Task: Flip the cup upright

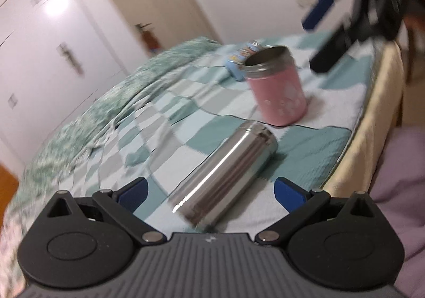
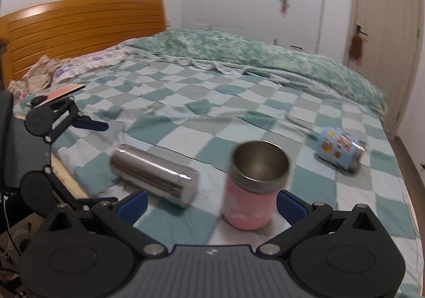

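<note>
A pink cup (image 2: 249, 186) with a steel rim stands upright on the checkered bedspread, mouth up; it also shows in the left wrist view (image 1: 276, 88). A silver steel cup (image 1: 225, 175) lies on its side in front of my left gripper (image 1: 211, 193), which is open and empty. It also shows in the right wrist view (image 2: 155, 175). A light blue stickered cup (image 2: 341, 149) lies on its side further off; in the left view it (image 1: 243, 60) is partly hidden behind the pink cup. My right gripper (image 2: 211, 203) is open, jaws apart around the pink cup's base, not touching.
The bedspread (image 2: 239, 101) covers the bed, with a green quilt (image 2: 265, 53) bunched at the far side. A wooden headboard (image 2: 85, 29) is at the left. The bed edge (image 1: 372, 112) runs along the right. My right gripper shows in the left view (image 1: 345, 19), my left gripper in the right view (image 2: 87, 122).
</note>
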A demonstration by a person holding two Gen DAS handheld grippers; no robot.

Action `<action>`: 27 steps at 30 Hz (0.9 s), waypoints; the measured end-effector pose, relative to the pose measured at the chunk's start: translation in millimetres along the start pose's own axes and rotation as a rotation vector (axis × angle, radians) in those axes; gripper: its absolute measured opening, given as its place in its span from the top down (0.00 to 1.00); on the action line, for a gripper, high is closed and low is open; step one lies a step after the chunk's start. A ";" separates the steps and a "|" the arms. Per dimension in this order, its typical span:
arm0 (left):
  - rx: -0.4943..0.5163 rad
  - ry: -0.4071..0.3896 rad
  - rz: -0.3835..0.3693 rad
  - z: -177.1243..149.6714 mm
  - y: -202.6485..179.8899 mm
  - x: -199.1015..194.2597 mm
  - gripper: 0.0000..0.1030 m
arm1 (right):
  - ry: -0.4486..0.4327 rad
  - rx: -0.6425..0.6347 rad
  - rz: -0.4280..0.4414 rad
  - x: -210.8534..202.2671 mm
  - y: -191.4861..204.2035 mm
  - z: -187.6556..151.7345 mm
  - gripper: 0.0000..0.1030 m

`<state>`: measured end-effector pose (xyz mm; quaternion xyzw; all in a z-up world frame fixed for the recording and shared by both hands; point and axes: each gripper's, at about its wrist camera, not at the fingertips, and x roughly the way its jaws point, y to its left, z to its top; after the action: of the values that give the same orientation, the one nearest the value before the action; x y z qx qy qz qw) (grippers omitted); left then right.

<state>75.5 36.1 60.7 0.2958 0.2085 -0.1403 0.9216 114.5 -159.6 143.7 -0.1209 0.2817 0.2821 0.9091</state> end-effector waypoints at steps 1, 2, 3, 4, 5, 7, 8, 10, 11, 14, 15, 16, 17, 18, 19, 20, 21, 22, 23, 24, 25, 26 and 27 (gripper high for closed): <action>-0.035 -0.001 0.014 -5.1 3.7 -5.8 0.00 | 0.000 -0.015 0.004 2.3 7.9 2.0 0.00; -0.061 -0.001 0.026 -9.4 5.6 -10.9 0.00 | 0.004 -0.036 0.011 6.8 17.1 4.2 0.00; -0.081 -0.003 0.033 -13.9 11.3 -17.2 0.00 | 0.010 -0.053 0.017 11.5 25.9 6.9 0.00; -0.106 -0.003 0.042 -19.0 13.7 -21.4 0.00 | 0.014 -0.068 0.020 15.3 33.0 8.6 0.00; -0.128 -0.001 0.048 -22.8 19.9 -23.8 0.00 | 0.020 -0.086 0.025 20.8 41.3 10.9 0.00; -0.168 0.002 0.063 -31.5 26.9 -28.2 0.00 | 0.032 -0.128 0.028 32.1 57.0 15.3 0.00; -0.190 0.002 0.068 -36.5 31.7 -30.4 0.00 | 0.037 -0.151 0.027 37.4 63.2 16.3 0.00; -0.239 0.008 0.077 -43.7 38.0 -32.4 0.00 | 0.045 -0.213 0.015 50.2 76.7 19.6 0.00; -0.260 0.008 0.080 -48.9 42.2 -32.6 0.00 | 0.047 -0.248 0.004 55.6 83.5 20.0 0.00; -0.315 0.018 0.099 -59.3 51.3 -30.7 0.00 | 0.043 -0.371 -0.014 71.5 99.2 19.3 0.00; -0.324 0.021 0.107 -61.5 53.3 -29.3 0.00 | 0.046 -0.414 -0.019 76.6 104.1 19.5 0.00; -0.335 0.024 0.115 -63.7 55.5 -27.9 0.00 | 0.053 -0.468 -0.028 82.8 110.2 20.3 0.00; -0.346 0.027 0.116 -65.1 57.7 -26.3 0.00 | 0.061 -0.512 -0.033 88.0 114.8 21.3 0.00; -0.358 0.031 0.116 -66.6 60.1 -24.9 0.00 | 0.069 -0.547 -0.035 92.4 118.0 22.6 0.00; -0.370 0.034 0.117 -68.2 62.8 -23.6 0.00 | 0.083 -0.590 -0.039 98.5 122.4 25.0 0.00; -0.377 0.035 0.118 -69.6 63.5 -22.0 0.00 | 0.098 -0.626 -0.042 104.6 125.7 26.9 0.00; -0.384 0.039 0.121 -71.0 65.5 -20.6 0.00 | 0.113 -0.656 -0.045 110.0 128.8 28.5 0.00; -0.387 0.044 0.122 -72.6 67.0 -19.5 0.00 | 0.129 -0.687 -0.048 116.2 131.9 30.5 0.00; -0.388 0.048 0.123 -73.9 68.2 -18.7 0.00 | 0.145 -0.713 -0.048 121.7 134.9 32.0 0.00; -0.388 0.051 0.122 -74.8 69.1 -17.3 0.00 | 0.163 -0.743 -0.047 127.8 137.9 33.2 0.00; -0.386 0.052 0.123 -75.8 70.3 -15.9 0.00 | 0.179 -0.769 -0.048 133.7 140.3 34.2 0.00; -0.384 0.054 0.123 -76.8 71.0 -14.6 0.00 | 0.195 -0.792 -0.049 139.0 142.0 34.2 0.00; -0.383 0.057 0.125 -77.9 72.2 -13.1 0.00 | 0.218 -0.818 -0.050 145.3 143.6 34.1 0.00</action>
<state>68.2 141.6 44.5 0.1313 0.2386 -0.0324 0.9616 145.3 34.6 78.3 -0.5077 0.2380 0.3341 0.7576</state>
